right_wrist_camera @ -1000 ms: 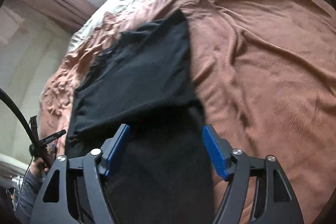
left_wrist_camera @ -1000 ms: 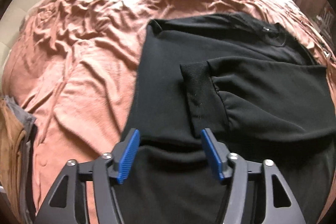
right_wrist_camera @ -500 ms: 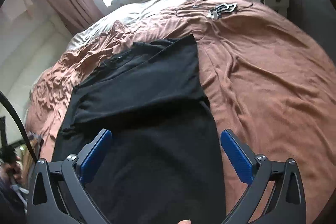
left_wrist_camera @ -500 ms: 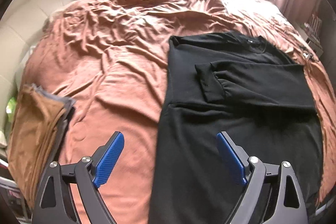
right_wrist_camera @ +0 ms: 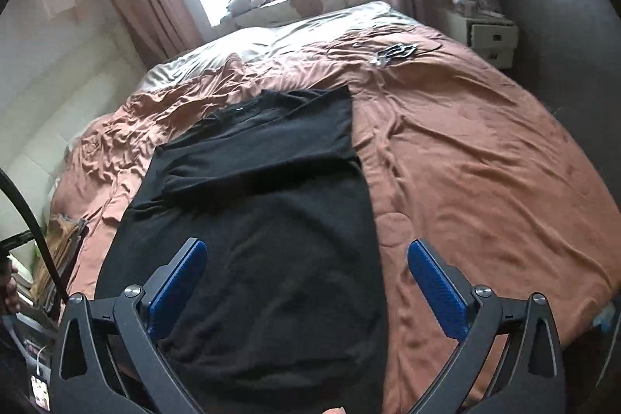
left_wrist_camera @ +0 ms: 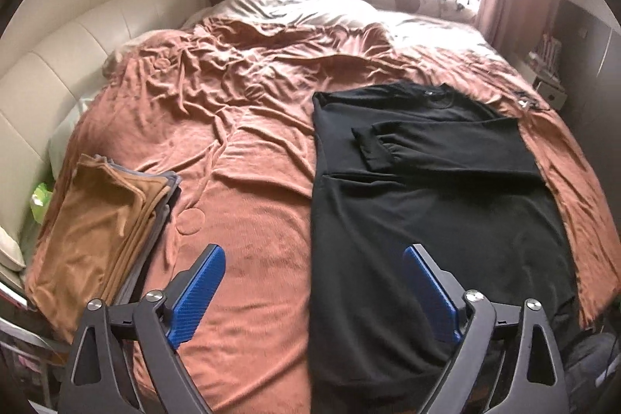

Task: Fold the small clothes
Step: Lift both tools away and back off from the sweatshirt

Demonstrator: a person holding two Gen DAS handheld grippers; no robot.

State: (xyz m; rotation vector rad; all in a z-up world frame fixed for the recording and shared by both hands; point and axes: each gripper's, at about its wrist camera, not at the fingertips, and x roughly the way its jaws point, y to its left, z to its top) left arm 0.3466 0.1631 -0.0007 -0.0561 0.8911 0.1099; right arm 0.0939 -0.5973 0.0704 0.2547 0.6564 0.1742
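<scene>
Long-sleeved black knit sweater [left_wrist_camera: 427,212] lying flat on the rust-brown bedspread [left_wrist_camera: 248,158] of the bed, collar toward the window, both sides folded inward and one ribbed cuff laid across the chest. The left hand-held gripper [left_wrist_camera: 312,291] hangs above the sweater's left edge; its jaws have just been opening and stand released, nothing between them. The right hand-held gripper [right_wrist_camera: 306,282] hangs above the sweater's lower right part, its jaws likewise just opened, wide and empty. A stack of folded tan and grey garments [left_wrist_camera: 101,220] lies near the bed's left edge. Step in hand, as judged: the sleeve fold is laid down and let go. The next move probably calls for both grippers to take the hem corners nearest the cameras and carry them toward the collar, keeping the side folds undisturbed.
</scene>
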